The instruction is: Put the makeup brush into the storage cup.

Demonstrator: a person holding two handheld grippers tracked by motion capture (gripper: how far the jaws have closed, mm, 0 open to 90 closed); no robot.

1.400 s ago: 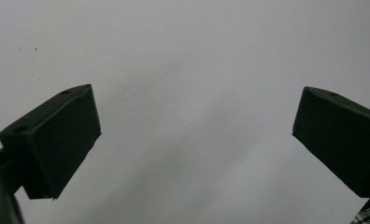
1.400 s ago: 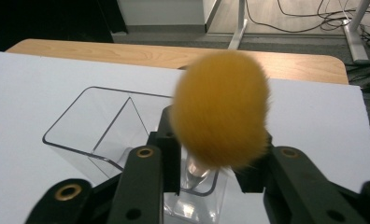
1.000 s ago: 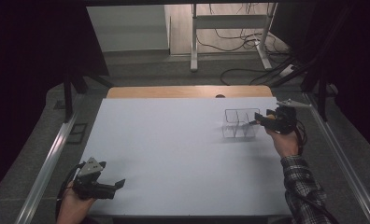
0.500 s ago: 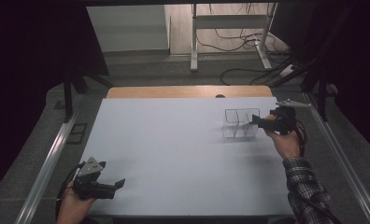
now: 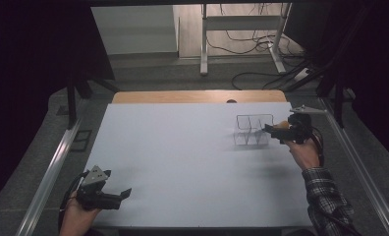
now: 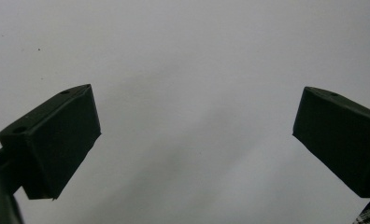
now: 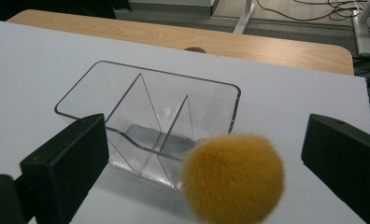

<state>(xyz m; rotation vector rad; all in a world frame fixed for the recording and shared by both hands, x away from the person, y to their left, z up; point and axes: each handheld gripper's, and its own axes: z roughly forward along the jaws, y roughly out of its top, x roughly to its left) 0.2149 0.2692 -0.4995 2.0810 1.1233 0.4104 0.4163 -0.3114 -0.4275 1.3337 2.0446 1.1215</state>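
The right claw (image 7: 206, 163) has just opened wide around the fuzzy yellow ball (image 7: 233, 176), at 5 o'clock of the clear divided box (image 7: 150, 123); the ball's underside is cut off. The left claw (image 6: 197, 135) gapes empty.

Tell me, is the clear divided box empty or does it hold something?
Empty. In the right gripper view the clear divided box shows bare compartments; the fuzzy yellow ball is outside, in front of its wall.

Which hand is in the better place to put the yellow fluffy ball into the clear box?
Right. The right gripper has the fluffy yellow ball between its just-opened jaws, beside the clear divided box. The left gripper rests open at the table's near-left corner.
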